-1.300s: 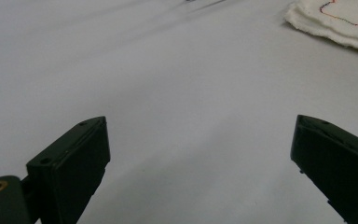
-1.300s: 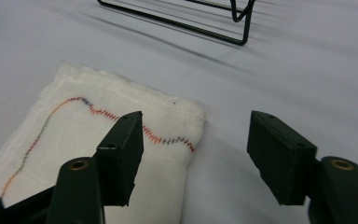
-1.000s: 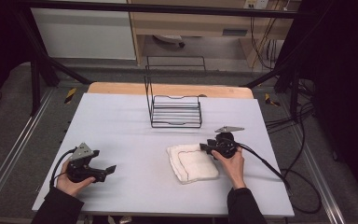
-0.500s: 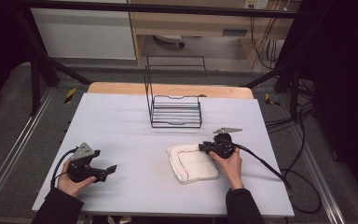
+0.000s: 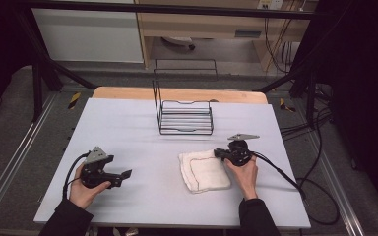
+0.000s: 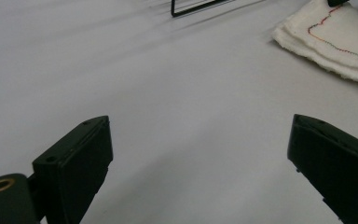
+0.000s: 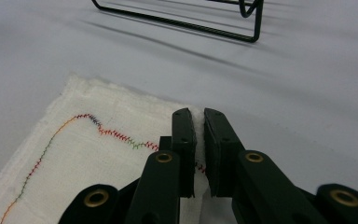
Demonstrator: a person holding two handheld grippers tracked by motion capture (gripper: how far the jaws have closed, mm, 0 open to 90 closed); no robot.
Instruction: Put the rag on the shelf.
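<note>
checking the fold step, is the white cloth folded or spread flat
Folded: the white cloth shows stacked layers along its edge, and the right hand-held gripper pinches a bit of it near its edge.

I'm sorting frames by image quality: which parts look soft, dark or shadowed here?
High view: surroundings dark, the table evenly lit. Left gripper view: near jaws soft, the wire rack streaked by blur. Right gripper view: the cloth stitching is sharp, and the rack casts a soft shadow.
</note>
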